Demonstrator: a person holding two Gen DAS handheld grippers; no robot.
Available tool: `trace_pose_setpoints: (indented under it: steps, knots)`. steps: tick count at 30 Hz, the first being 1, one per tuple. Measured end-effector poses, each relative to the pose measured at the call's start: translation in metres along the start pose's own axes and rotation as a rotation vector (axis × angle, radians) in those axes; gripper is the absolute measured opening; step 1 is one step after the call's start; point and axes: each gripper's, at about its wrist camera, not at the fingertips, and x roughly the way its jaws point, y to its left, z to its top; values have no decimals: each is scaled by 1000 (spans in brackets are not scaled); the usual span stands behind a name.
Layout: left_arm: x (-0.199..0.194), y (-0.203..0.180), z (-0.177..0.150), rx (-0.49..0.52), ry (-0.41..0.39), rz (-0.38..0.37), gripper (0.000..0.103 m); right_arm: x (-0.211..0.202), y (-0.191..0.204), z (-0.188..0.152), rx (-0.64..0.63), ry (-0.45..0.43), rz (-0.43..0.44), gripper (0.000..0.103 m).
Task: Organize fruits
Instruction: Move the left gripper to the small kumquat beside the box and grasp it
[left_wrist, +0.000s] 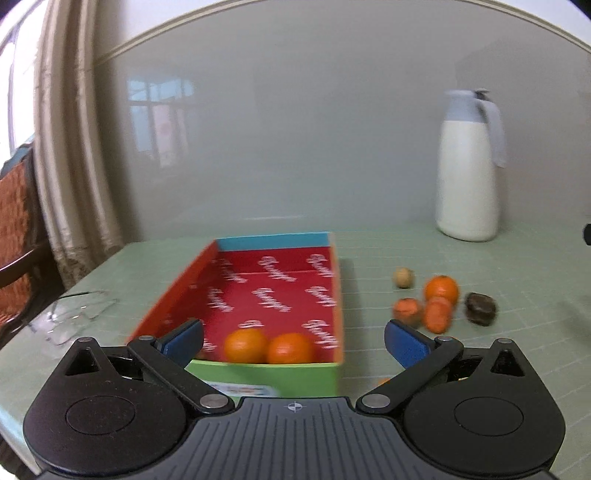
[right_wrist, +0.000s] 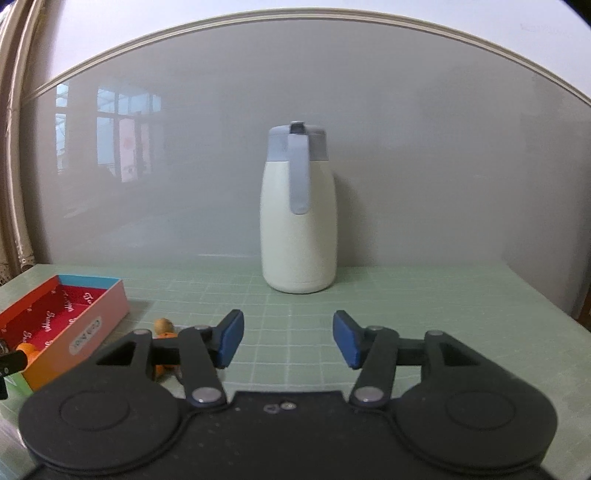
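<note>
A colourful open box (left_wrist: 334, 280) with a red printed inside lies on the green mat. Two oranges (left_wrist: 245, 345) (left_wrist: 290, 349) sit at its near end. My left gripper (left_wrist: 293, 341) is open and empty, above the box's near end. To the right of the box lie an orange (left_wrist: 441, 290), two reddish-orange fruits (left_wrist: 437, 314) (left_wrist: 406, 310), a small tan fruit (left_wrist: 403, 277) and a dark brown fruit (left_wrist: 480, 308). My right gripper (right_wrist: 288, 341) is open and empty over the mat. The box (right_wrist: 88, 328) shows at its left, with the tan fruit (right_wrist: 163, 325) partly hidden behind the left finger.
A white thermos jug (left_wrist: 467, 166) with a grey-blue lid stands at the back by the wall, straight ahead in the right wrist view (right_wrist: 299, 218). Clear plastic wrap (left_wrist: 79, 315) lies left of the box. A chair (left_wrist: 16, 206) and a curtain (left_wrist: 74, 147) are at the far left.
</note>
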Motion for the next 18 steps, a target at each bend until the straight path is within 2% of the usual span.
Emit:
trace_pose_setpoints:
  steps: [7,10,13,18]
  knots:
    - [-1,-38,3,30,-12,-64,103,-8,-22,-2,21,-8,-32,56]
    - [1,-49,2,41,-5,-115,103,-11,-32,-4,26,-5,-48,56]
    - [1,-62,1,61,-11,-133,103,-12,-42,-7,36,0,-64,57]
    - [-1,-78,-3,88,27,-138,103,-15,-54,-9,49,-4,-80,58]
